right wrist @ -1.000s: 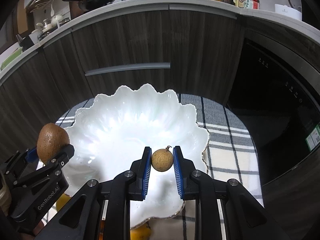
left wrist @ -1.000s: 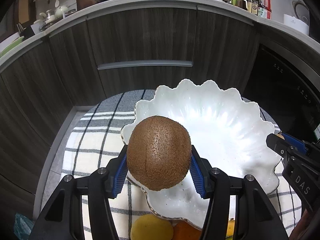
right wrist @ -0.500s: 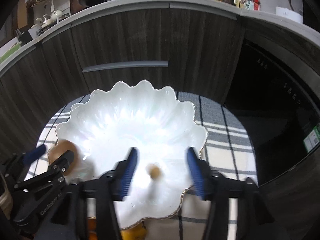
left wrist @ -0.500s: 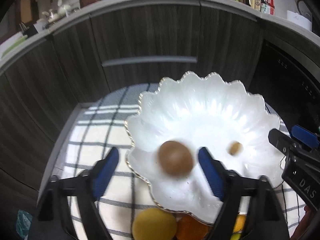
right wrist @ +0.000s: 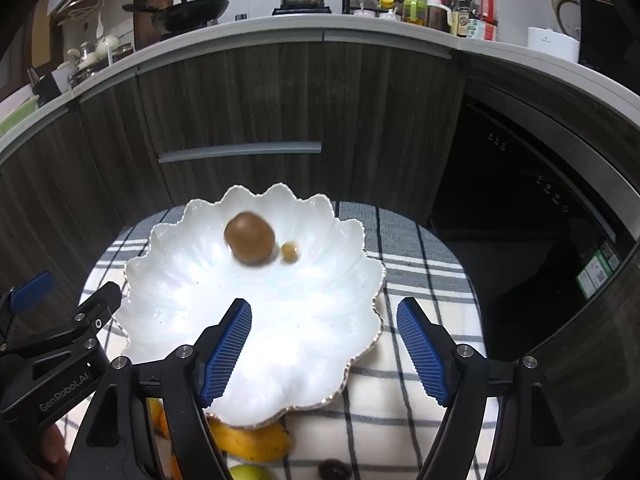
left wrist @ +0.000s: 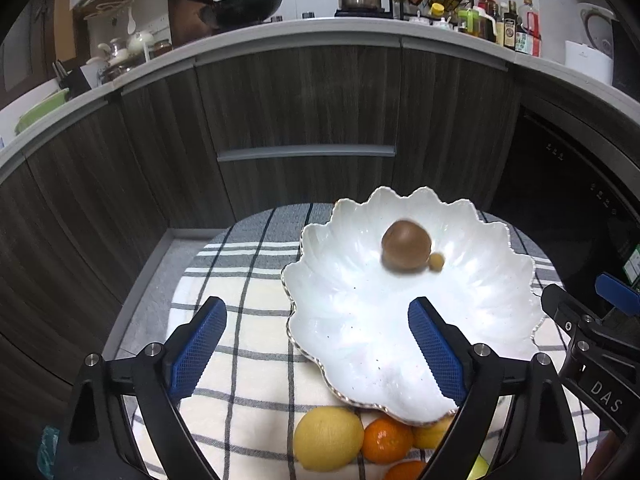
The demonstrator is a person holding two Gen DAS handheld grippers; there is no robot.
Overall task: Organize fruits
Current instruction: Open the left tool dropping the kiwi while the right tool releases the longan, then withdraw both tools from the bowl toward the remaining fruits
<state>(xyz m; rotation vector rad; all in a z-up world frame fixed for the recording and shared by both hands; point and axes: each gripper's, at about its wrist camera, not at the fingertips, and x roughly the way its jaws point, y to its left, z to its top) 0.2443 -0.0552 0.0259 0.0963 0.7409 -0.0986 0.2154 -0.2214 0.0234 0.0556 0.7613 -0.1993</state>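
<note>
Two brown fruits [left wrist: 406,249] lie touching in the white dish [left wrist: 344,320].

White bowl [left wrist: 500,320], brown, seemingly blurred kiwi [left wrist: 406,243], black-checked cream cloth [left wrist: 248,320], blue-padded tongs [left wrist: 316,346]

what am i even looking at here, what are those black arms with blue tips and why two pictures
These are two handheld grippers, one in each of a person's hands, each with a fisheye camera looking along its two fingers. One picture comes from the left gripper, the other from the right gripper. Both are open and hold nothing. Ahead, on a checked cloth, sits a white scalloped bowl with a brown kiwi and a small round fruit inside, touching or nearly so. Near the bowl's closer edge lie a lemon and an orange, not yet sorted.
</note>
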